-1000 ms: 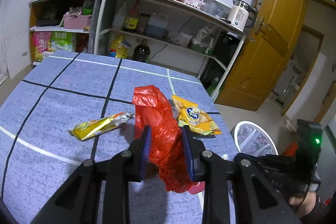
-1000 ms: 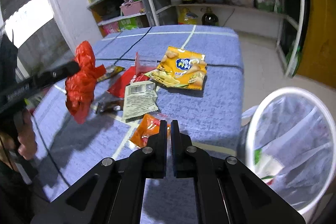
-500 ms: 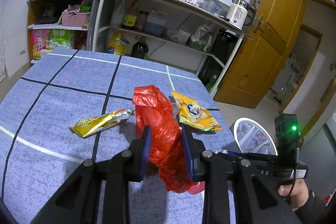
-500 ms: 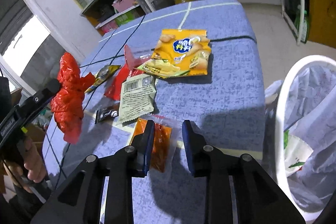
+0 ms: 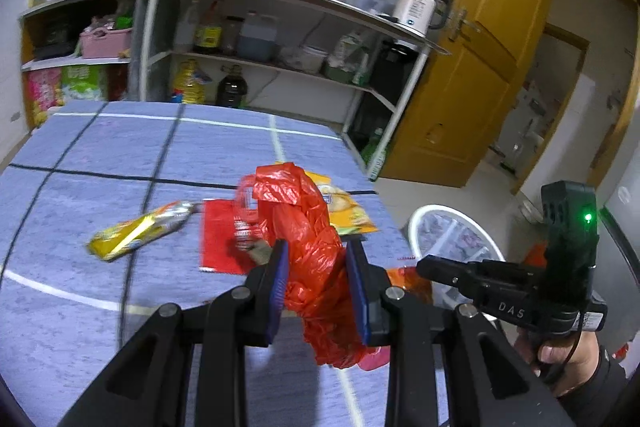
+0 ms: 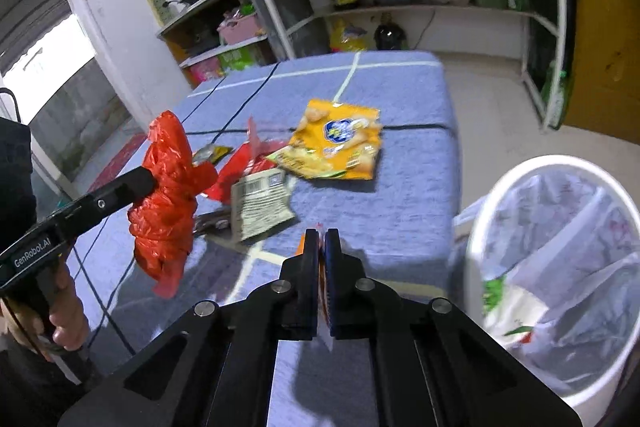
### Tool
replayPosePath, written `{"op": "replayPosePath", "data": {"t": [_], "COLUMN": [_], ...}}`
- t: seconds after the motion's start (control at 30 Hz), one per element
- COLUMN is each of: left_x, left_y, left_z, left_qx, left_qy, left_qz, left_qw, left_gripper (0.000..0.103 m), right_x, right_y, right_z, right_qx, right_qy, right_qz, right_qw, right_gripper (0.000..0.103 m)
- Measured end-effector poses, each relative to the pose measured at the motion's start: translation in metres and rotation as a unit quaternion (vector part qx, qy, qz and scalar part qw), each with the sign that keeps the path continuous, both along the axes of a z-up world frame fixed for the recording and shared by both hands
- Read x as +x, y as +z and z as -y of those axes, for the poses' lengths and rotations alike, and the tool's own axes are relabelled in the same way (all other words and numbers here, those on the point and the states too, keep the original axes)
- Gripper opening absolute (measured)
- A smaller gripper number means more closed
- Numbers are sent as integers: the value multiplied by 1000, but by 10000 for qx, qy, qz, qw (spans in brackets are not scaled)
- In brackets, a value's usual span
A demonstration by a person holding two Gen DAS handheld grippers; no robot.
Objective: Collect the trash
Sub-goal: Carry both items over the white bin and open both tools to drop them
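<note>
Left tongs (image 5: 316, 283) clamped on a crumpled red plastic bag (image 5: 312, 247), raised above the blue worktop (image 5: 100, 155) at centre frame. Right tongs (image 6: 321, 251) pinched narrow on an orange wrapper (image 6: 301, 245), lower centre. Yellow snack packet (image 6: 336, 143) and white wrapper (image 6: 260, 203) flat on the worktop; white bin (image 6: 560, 247) at right.

The left tongs (image 5: 316, 281) grip a red plastic bag (image 5: 308, 227), the right tongs (image 6: 321, 247) pinch an orange wrapper (image 6: 301, 247).
</note>
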State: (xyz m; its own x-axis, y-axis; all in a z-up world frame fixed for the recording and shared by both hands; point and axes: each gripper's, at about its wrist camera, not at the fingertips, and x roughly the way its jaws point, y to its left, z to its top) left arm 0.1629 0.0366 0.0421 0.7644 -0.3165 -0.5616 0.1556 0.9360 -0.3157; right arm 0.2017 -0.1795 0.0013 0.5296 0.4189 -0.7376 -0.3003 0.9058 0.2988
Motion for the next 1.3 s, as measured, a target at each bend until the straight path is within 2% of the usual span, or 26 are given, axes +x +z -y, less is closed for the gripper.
{"op": "replayPosePath", "data": {"t": [0.17, 0.4, 0.77, 1.03, 1.13, 1.23, 1.3], "left_x": [10, 33, 65, 87, 87, 84, 82], "left_y": [5, 0, -15, -43, -46, -43, -39], "left_z": [41, 121, 216, 242, 244, 242, 239], "left_qx": [61, 264, 402, 511, 521, 524, 474], "left_qy": [-413, -1095, -1767, -1897, -1934, -1929, -1938], "left_qz": [6, -113, -261, -659, -684, -603, -569], "left_qw": [9991, 9936, 9831, 9783, 9774, 9780, 9782], "left_gripper": [30, 30, 31, 34, 39, 43, 47], "right_x": [-12, -26, -35, -31, -33, -34, -34], "right_y": [11, 17, -6, -32, -33, -28, -25], "right_z": [39, 109, 177, 199, 202, 200, 197], "right_qx": [-24, -230, -415, -469, -492, -496, -478], "right_qy": [-392, -1155, -1823, -2060, -2169, -2169, -2163], "right_qz": [154, 316, 126, -264, -277, -196, -139], "right_qw": [9991, 9925, 9823, 9771, 9746, 9747, 9751], "right_gripper": [3, 3, 3, 3, 3, 7, 13]}}
